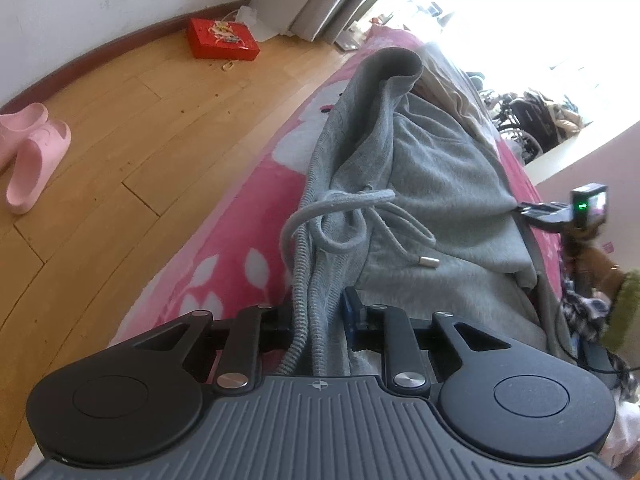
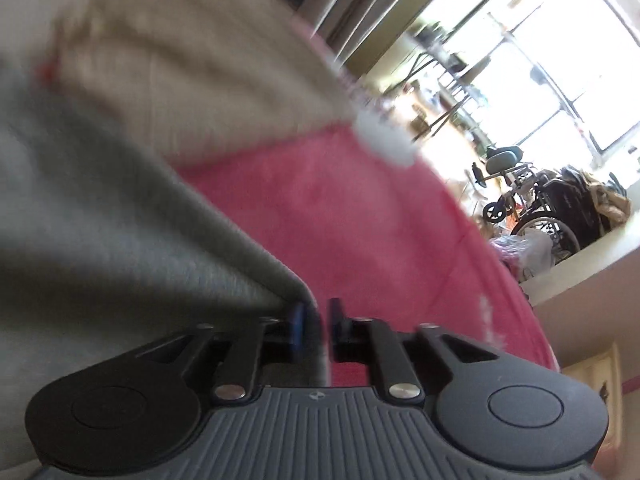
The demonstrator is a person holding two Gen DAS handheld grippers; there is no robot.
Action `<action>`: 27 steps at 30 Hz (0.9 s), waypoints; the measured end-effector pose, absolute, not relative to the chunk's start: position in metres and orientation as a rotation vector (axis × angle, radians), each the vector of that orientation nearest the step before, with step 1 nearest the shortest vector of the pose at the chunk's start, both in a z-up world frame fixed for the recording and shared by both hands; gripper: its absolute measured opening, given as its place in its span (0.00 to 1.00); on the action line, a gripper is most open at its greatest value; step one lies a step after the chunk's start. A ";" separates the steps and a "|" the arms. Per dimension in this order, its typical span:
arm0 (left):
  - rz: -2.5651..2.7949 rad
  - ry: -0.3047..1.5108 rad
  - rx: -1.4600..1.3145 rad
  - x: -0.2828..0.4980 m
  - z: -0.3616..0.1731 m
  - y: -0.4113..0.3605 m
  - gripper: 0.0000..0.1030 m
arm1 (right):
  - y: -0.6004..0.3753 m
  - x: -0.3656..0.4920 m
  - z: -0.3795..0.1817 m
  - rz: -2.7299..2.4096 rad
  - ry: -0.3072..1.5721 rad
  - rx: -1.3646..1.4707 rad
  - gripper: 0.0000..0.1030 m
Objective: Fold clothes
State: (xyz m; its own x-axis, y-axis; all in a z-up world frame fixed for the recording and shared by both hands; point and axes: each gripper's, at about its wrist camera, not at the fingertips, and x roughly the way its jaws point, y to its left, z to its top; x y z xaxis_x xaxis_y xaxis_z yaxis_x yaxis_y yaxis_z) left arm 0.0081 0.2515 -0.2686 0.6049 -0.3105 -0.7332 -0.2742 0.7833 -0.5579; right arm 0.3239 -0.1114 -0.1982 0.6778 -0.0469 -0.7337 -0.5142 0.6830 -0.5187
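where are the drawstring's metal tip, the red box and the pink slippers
drawstring's metal tip (image 1: pixel 429 262): left wrist view, on the silver cap at the cord's end
red box (image 1: pixel 222 39): left wrist view, on its top face
pink slippers (image 1: pixel 34 160): left wrist view, on the nearer slipper's upper

The left gripper (image 1: pixel 320 316) points forward and low, its jaws drawn close on the ribbed waistband of the grey sweatpants (image 1: pixel 420 184), which runs between them. The right gripper (image 2: pixel 314 320) is likewise nearly closed, pinching a corner of the same grey cloth between its blue-padded fingers (image 2: pixel 297 322). In the left wrist view it reaches in from the right edge, level with the fabric.
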 end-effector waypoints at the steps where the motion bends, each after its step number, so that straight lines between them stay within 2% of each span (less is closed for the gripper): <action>1: -0.031 0.944 -0.699 0.008 -0.268 0.253 0.20 | -0.112 0.324 -0.203 0.281 0.789 -0.793 0.29; 3: -0.050 0.945 -0.709 0.006 -0.267 0.256 0.22 | -0.117 0.323 -0.198 0.260 0.782 -0.767 0.41; 7: -0.056 0.945 -0.745 0.003 -0.269 0.259 0.25 | -0.143 0.319 -0.159 0.251 0.814 -0.648 0.52; 9: -0.054 0.941 -0.762 0.002 -0.271 0.260 0.26 | -0.159 0.311 -0.135 0.257 0.805 -0.578 0.61; 13: -0.053 0.928 -0.775 -0.003 -0.270 0.258 0.26 | -0.180 0.290 -0.089 0.269 0.732 -0.329 0.62; 17: -0.052 0.918 -0.767 -0.008 -0.267 0.256 0.24 | -0.140 0.264 -0.074 0.567 0.762 -0.052 0.52; 19: -0.046 0.917 -0.766 -0.010 -0.264 0.255 0.22 | -0.081 0.249 -0.089 0.753 0.787 -0.114 0.49; 21: -0.043 0.912 -0.754 -0.012 -0.261 0.254 0.19 | -0.018 0.234 -0.109 0.929 0.818 -0.194 0.38; 22: -0.043 0.909 -0.748 -0.013 -0.258 0.253 0.17 | 0.017 0.229 -0.125 0.978 0.838 -0.262 0.37; 24: -0.041 0.903 -0.748 -0.016 -0.256 0.252 0.16 | 0.075 0.227 -0.157 1.014 0.886 -0.354 0.23; 27: -0.041 0.901 -0.781 -0.019 -0.255 0.257 0.16 | 0.141 0.232 -0.194 1.002 0.912 -0.348 0.18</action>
